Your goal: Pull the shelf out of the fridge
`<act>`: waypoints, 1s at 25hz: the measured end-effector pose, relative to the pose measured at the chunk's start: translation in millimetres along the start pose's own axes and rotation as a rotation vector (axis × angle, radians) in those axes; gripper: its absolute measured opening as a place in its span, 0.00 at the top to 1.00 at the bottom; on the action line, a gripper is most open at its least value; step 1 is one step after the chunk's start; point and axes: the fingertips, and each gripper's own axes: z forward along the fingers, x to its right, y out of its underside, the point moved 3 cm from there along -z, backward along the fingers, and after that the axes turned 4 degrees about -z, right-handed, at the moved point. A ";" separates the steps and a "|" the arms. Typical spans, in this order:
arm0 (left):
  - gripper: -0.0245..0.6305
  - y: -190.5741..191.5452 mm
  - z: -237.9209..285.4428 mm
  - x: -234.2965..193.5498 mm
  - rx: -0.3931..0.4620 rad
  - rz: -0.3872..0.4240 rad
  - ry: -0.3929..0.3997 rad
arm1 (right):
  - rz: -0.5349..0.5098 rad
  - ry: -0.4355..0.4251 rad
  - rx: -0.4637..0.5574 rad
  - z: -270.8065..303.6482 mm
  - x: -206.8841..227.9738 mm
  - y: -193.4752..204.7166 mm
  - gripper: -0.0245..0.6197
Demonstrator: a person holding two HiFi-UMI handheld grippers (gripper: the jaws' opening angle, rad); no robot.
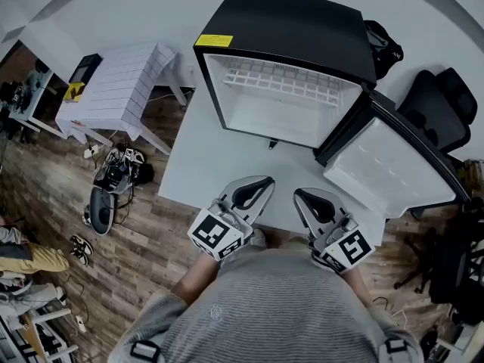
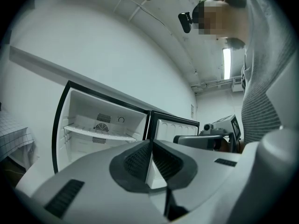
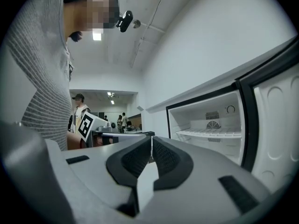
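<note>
The person wears a grey knit sweater with fine horizontal stripes, long sleeves and a small pale emblem. A dark buckle sits at each shoulder. The left tongs and right tongs are light grey shells with black ridged pads. Each carries a white cube printed with black square markers.

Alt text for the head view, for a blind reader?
An open black mini fridge sits on a white table, its white wire shelf inside and its door swung right. The left gripper and right gripper, both shut and empty, hover near the person's body.
</note>
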 end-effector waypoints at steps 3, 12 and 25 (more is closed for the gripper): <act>0.92 4.1 10.6 -3.3 -0.008 -0.007 0.015 | -0.011 0.002 -0.006 2.5 9.9 0.6 0.94; 0.92 1.3 42.9 -10.1 0.007 -0.054 -0.062 | -0.016 -0.024 0.003 -9.5 48.2 -8.3 0.94; 0.92 9.0 87.8 -16.0 -0.007 -0.110 -0.088 | -0.009 -0.049 -0.009 -13.5 81.8 -9.5 0.94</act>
